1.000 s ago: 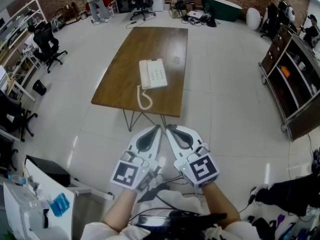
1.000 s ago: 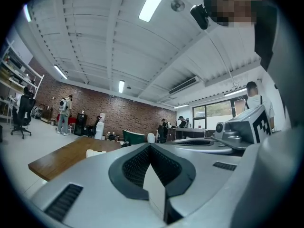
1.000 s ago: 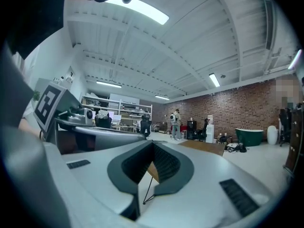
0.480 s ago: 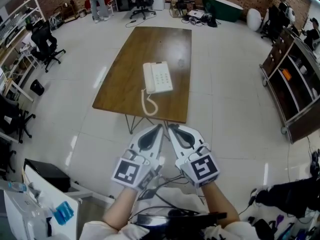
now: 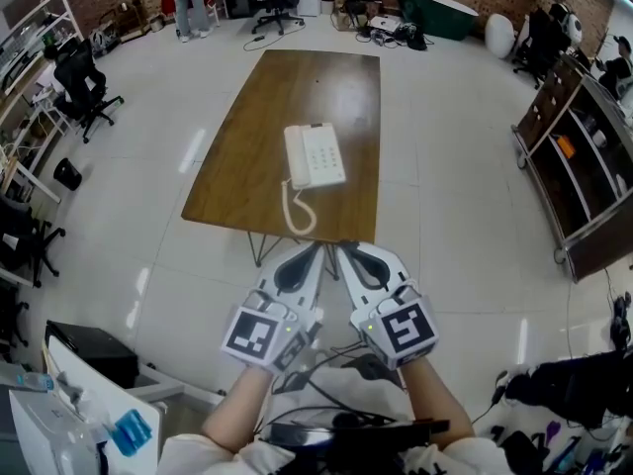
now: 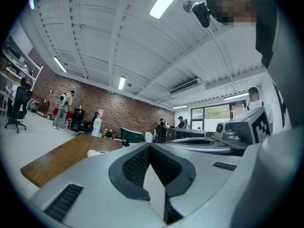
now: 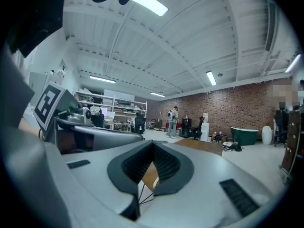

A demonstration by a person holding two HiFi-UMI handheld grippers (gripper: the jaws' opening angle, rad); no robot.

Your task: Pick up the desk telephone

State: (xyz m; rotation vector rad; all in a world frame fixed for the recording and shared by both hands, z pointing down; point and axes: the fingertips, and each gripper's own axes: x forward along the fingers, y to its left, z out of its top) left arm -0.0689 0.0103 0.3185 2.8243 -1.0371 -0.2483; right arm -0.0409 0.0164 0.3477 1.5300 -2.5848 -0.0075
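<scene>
Nothing of the job is done yet, by my reckoning; the telephone lies flat on the brown table, toward the near end of the top, with its handset seated in the cradle on its left side and its curly cord looping down toward the near edge. I hold my left gripper and my right gripper side by side in front of me, over the pale floor on my side of the table; both point toward the telephone but sit well apart from it, short of the table's near edge.

Both tools are closed; in the left gripper view the two dark pads meet at the tip with nothing between them, and the right gripper view shows the same, only the table and floor beyond the narrow gap lower down.

What is left is nearly everything; I have to bring the tools over the table top, part the jaws of at least one, set them around the body of the telephone or its handset, close on it and lift. I judge the cord worth minding, since it trails near the edge where I will come in; the handset may also slip from its cradle if I tilt the body.
</scene>
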